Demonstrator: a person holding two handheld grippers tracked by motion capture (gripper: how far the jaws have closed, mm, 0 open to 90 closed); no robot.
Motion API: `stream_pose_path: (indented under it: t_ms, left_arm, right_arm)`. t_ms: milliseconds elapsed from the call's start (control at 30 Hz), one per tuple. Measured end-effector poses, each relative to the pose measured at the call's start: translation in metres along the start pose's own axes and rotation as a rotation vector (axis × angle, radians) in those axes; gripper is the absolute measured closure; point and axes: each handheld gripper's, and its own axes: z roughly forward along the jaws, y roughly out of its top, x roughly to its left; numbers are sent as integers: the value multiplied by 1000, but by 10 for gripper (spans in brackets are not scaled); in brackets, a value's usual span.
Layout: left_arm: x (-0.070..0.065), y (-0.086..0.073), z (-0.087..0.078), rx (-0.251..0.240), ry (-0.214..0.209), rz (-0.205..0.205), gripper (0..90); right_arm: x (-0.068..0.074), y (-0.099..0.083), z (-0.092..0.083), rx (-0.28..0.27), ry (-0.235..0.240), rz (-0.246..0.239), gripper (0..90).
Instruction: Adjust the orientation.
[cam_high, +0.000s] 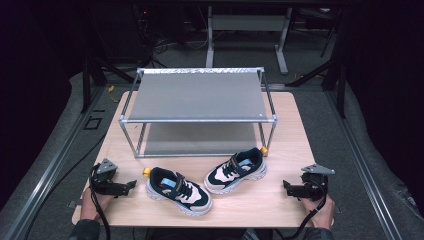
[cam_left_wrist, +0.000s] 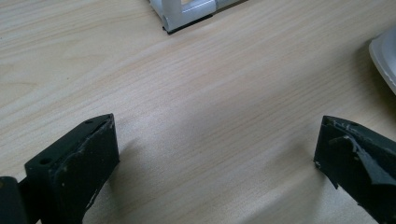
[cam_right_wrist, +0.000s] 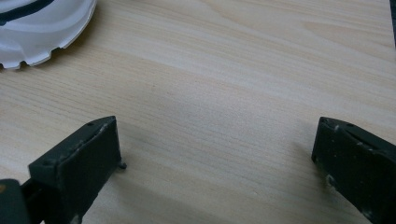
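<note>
Sitting side by side near the front of the wooden table (cam_high: 280, 150) are two small navy-and-white sneakers. The left sneaker (cam_high: 178, 191) lies angled with its toe toward the person, and the right sneaker (cam_high: 236, 170) points its toe toward the front-left, with its heel almost at the front leg of the metal shelf rack (cam_high: 197, 95) behind them. Both rack levels look bare.

Neither shoe is touched. The left gripper (cam_high: 131, 185) rests on the table just left of the left sneaker, jaws spread wide with bare wood between them. The right gripper (cam_high: 287, 187) sits a bit further off to the right of the right sneaker, jaws spread as well, nothing pinched.

My guess is the shoes go up on the rack. Where it could go sideways: these are soft, rounded shoes, so a pinch on the padded upper might squash and slip, letting the shoe swing or drop. The right sneaker is also so close to the rack leg that lifting it carelessly could clip the frame.
</note>
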Motion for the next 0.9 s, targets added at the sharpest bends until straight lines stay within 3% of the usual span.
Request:
stream_pose_path:
  t_ms: [433, 500, 567, 733, 800, 900]
  left_arm:
    - [1, 1, 0, 3, -8, 12, 2]
    - [1, 4, -2, 39, -21, 12, 2]
    - [1, 6, -4, 46, -36, 8, 1]
    - [-4, 18, -22, 12, -75, -7, 1]
    - [-13, 31, -36, 11, -75, 27, 1]
    - [-19, 40, -46, -6, -79, 45, 1]
  right_arm:
    - [0, 0, 0, 0, 2, -1, 6]
    - [0, 0, 0, 0, 1, 0, 6]
    - [0, 0, 0, 0, 2, 0, 6]
    - [0, 0, 0, 0, 3, 1, 6]
    - [0, 0, 0, 0, 2, 1, 7]
    - [0, 0, 0, 0, 1, 1, 7]
